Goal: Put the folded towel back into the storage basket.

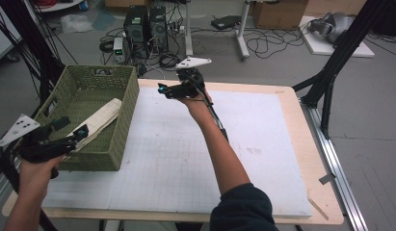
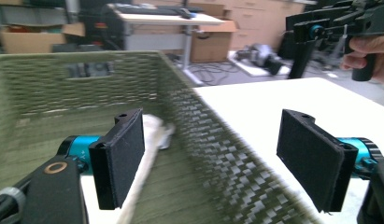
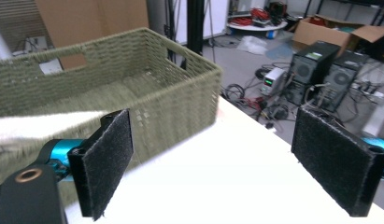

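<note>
Cloth: cream folded fabric cloth (image 1: 100,120), long and narrow, lies inside basket, slanting from near side up toward the right wall; far end rests on/against that wall. Seen also in left tool view (image 2: 150,140), blurred, just beside the left pad.
Basket: olive-green woven rectangular basket (image 1: 123,120) w/ handle cut-outs, at left edge of table, part overhanging the white mat. Right tool view shows its outer wall (image 3: 180,100).
Left tool: black two-jaw tool w/ teal fittings (image 1: 70,130), held in left hand (image 1: 36,173) at basket's near-left corner, tips over the basket interior, near the cloth's low end. Jaws wide apart, nothing gripped; in its own view (image 2: 217,158) basket's right wall runs through the gap, untouched by pads.
Right tool: same type (image 1: 163,90), held by right hand (image 1: 198,103) above far part of table, well apart from basket, pointing left toward it. Jaws wide, nothing between them (image 3: 213,163).
Table: light wooden table (image 1: 316,168) carrying white gridded mat (image 1: 186,159); mat surface bare right of basket.
Surroundings: two black PC towers (image 1: 146,24), cables and cardboard boxes (image 1: 277,13) on grey floor beyond table.
</note>
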Available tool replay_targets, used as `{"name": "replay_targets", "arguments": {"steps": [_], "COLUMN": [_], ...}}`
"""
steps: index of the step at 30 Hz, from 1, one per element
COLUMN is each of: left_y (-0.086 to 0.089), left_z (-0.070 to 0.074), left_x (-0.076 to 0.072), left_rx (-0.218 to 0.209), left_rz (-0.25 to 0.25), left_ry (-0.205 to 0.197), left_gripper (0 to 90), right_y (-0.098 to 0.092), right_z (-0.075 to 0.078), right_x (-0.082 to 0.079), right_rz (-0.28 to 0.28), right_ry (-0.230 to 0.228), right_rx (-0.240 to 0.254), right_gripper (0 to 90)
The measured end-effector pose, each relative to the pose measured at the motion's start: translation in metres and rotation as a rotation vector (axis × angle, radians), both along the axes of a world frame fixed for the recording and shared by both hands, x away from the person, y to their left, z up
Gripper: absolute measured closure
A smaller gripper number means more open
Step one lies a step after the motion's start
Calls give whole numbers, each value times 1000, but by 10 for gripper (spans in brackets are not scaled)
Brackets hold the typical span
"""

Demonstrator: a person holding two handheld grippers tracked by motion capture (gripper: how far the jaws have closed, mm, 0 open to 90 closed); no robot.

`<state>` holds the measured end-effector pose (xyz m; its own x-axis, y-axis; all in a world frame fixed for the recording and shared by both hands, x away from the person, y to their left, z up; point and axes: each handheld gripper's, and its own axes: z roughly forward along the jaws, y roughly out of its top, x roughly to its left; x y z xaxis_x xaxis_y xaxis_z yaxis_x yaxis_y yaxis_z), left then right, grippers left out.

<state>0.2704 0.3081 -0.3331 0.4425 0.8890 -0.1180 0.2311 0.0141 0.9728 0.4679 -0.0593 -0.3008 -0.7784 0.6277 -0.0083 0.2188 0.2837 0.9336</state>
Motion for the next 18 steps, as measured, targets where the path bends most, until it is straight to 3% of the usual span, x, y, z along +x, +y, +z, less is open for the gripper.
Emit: {"name": "replay_targets", "arguments": {"steps": [3,7,11,18], "left_y": [-16,-40,-66,-108], "left_z": [0,0,-4,-13], "left_x": [5,13,19,25], "left_rx": [4,-10,-3,11], "left_rz": [-43,-117,-182,-273], "left_ry": [-9,-59,-83,-74], "left_gripper": [238,241,241,249], "right_y": [-24,-52,-85,-142], "right_z": [-2,-3,-8,-20], "right_x": [-10,-21,-40,-78], "right_rz": [-14,-29,-50,-106], "right_ry": [-8,-5,-12,-21], "right_rx": [-15,-24,-34,-42], "right_gripper": [123,121,121,118]}}
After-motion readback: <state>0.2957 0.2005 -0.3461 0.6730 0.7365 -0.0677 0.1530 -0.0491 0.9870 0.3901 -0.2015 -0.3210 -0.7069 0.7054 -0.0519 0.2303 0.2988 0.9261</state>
